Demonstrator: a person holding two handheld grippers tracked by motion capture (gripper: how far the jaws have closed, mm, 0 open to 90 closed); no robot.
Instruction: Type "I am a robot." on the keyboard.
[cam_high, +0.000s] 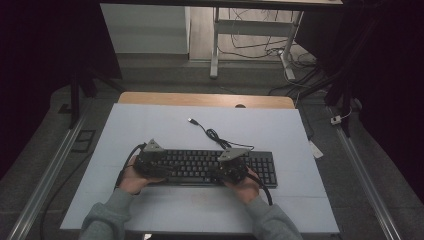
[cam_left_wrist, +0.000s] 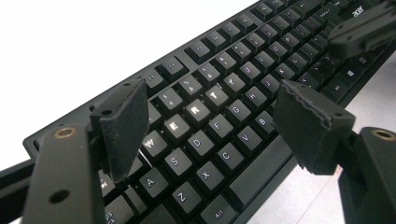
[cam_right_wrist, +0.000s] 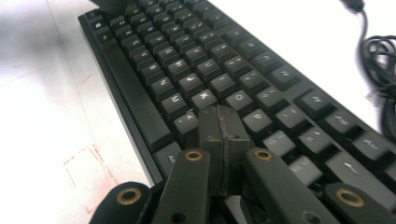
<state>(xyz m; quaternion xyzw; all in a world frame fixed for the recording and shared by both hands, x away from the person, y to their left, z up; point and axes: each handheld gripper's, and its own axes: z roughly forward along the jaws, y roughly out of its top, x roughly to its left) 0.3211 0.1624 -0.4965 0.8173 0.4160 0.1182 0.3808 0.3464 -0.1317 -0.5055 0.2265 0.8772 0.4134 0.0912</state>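
Black plastic keyboard (cam_high: 215, 167) lies on a white table (cam_high: 150, 130). Left gripper (cam_left_wrist: 210, 116) hovers released over the left keys. Right gripper (cam_right_wrist: 224, 126), clenched empty, sits above the right keys.

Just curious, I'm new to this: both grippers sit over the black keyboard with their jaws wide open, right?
Not quite. The left gripper is open over the keyboard, but the right gripper has its jaws pressed shut together, as the right gripper view shows.

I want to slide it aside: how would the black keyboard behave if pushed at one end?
The keyboard looks rigid and flat, so it would probably slide or pivot on the smooth white table, not tip. Its loose cable would likely trail limply.
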